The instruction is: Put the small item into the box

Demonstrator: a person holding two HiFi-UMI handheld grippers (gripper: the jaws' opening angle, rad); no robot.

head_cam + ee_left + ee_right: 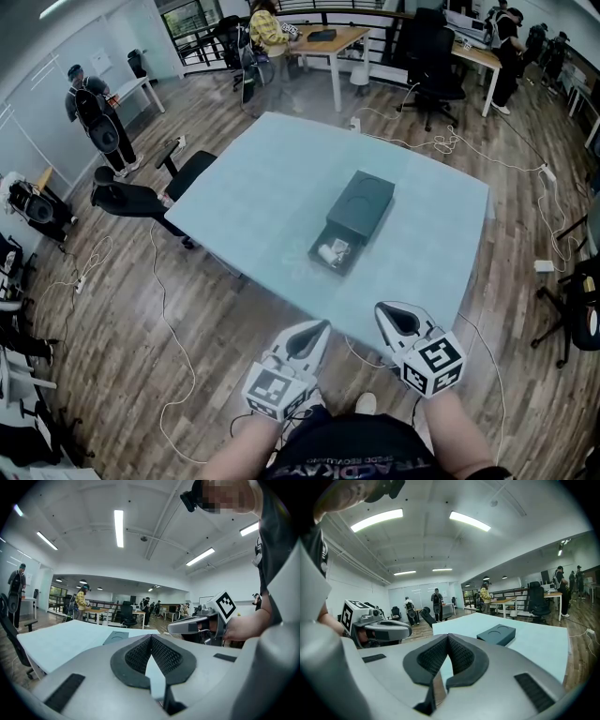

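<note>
Wood floor [122, 309] fills the big room, and thin wires [178, 347] lie across it. On the floor stands a wide, light blue table [272, 178]. A black chair [141, 199] sits at the table's left side, and more desks and some people are far off at the back of the room.

Near the middle of the table lies a dark box [363, 202]. It is long and flat, with two round dips in its lid. The box has a drawer [349, 262] at its near end, and the drawer is pulled out toward the person.

The person holds two grippers just past the near edge of the table, side by side and a little apart. Both point toward the box but are well away from it. The left gripper [322, 326] has its jaws pressed together at the tips, with nothing between them. The right gripper [382, 309] is the same: its jaws are pressed together and hold nothing. Each gripper has a cube with black and white squares on it, close to the person's hand.

The small item [330, 251] is white. It lies inside the drawer, at the left end. Another pale bit lies just beside it, but it is too small to make out.
</note>
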